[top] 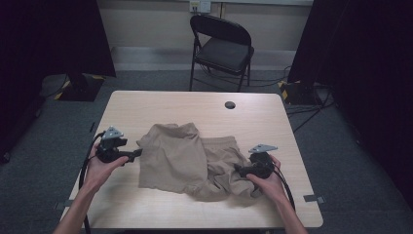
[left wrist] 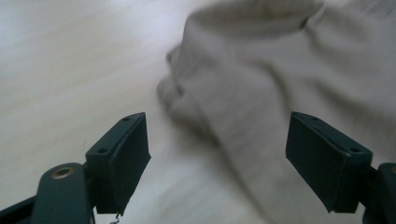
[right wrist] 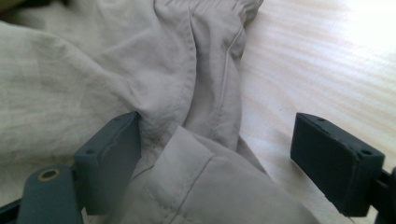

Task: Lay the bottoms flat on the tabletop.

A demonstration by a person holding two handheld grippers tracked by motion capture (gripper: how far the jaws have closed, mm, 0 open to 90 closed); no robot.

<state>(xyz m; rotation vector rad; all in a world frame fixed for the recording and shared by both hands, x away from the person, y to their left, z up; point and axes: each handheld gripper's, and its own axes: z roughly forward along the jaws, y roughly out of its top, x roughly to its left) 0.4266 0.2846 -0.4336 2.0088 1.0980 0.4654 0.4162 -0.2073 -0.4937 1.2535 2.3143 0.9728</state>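
Spreading over the mid of the table (top: 146, 105) is a beige pair of shorts (top: 170, 156), rumpled and partly folded on itself, waistband side toward my right, w/ a bare strip of wood on all sides. It lies between my two hands.

My left gripper (top: 134, 155) sits just beside the shorts' left edge, tips pointing at the cloth. In the left gripper view its jaws stand wide apart w/ nothing pinched; the shorts' edge (left wrist: 261, 88) lies ahead and runs down toward the right-hand jaw, bare tabletop under the other one. Pic is blurred there, so I can't tell if cloth touches that jaw.

My right gripper (top: 238, 169) rests at the shorts' right side, tips on the fabric. In the right gripper view jaws are spread wide, not clamped; a seamed fold of the shorts (right wrist: 187, 140) bunches up between them, pressing vs the left-hand jaw, while the other jaw hangs over bare wood, apart from the cloth.
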